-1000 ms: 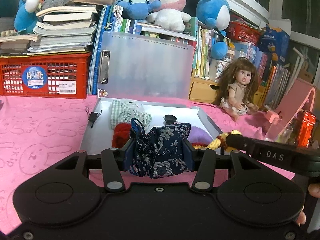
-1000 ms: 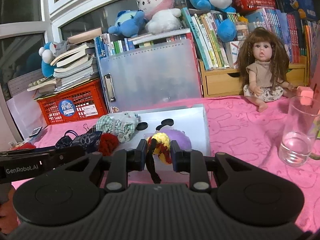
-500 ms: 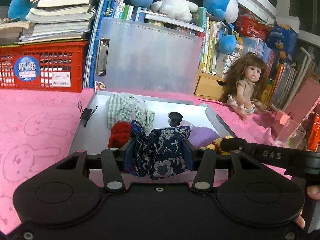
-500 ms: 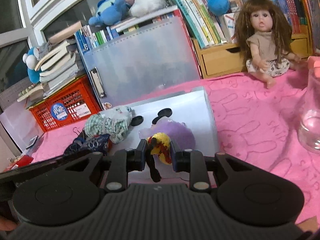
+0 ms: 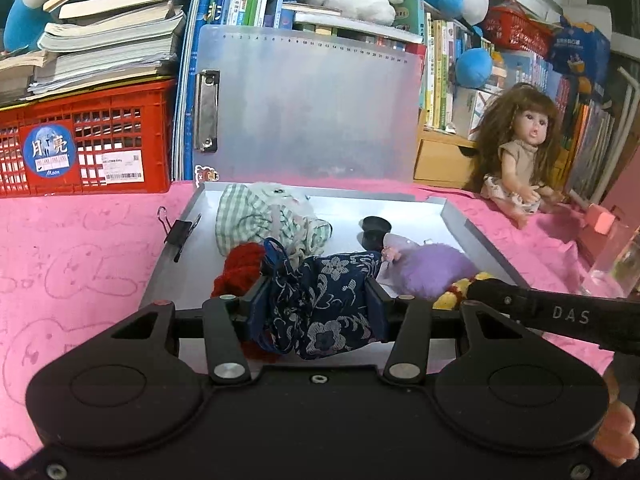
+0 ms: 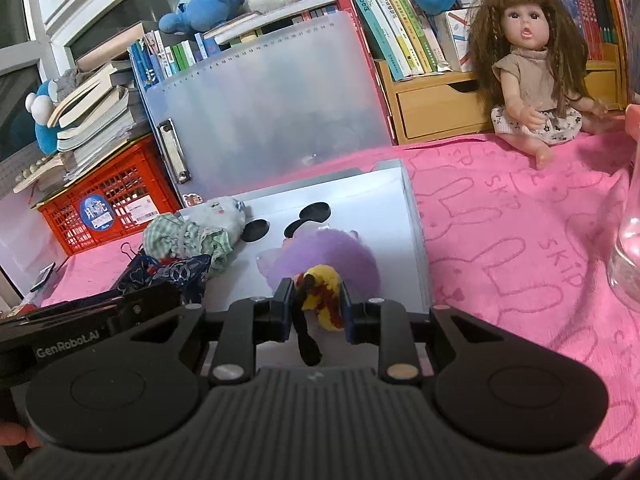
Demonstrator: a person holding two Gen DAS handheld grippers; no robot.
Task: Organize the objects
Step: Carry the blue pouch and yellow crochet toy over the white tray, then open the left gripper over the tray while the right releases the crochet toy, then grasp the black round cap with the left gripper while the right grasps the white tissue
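Note:
My left gripper (image 5: 316, 312) is shut on a navy floral cloth pouch (image 5: 320, 304), held over the near part of an open grey box (image 5: 476, 236). My right gripper (image 6: 316, 304) is shut on a small yellow and red knitted toy (image 6: 322, 300) with a black cord hanging below, just above the box (image 6: 416, 240). Inside the box lie a green checked cloth bundle (image 5: 260, 224), a red yarn piece (image 5: 240, 268), a purple fluffy ball (image 5: 428, 270) and a black Mickey-shaped piece (image 6: 310, 212). The right gripper's arm (image 5: 560, 316) crosses the left wrist view.
The box's translucent lid (image 5: 308, 104) stands upright behind it. A red crate (image 5: 84, 140) under stacked books sits at the left, a black binder clip (image 5: 180, 232) by the box. A doll (image 6: 528, 76), a wooden drawer (image 6: 436, 112) and a glass (image 6: 628, 256) are at the right on the pink cloth.
Both grippers have moved forward and down over the box, each still gripping its object. The box and its contents look larger and closer in both views.

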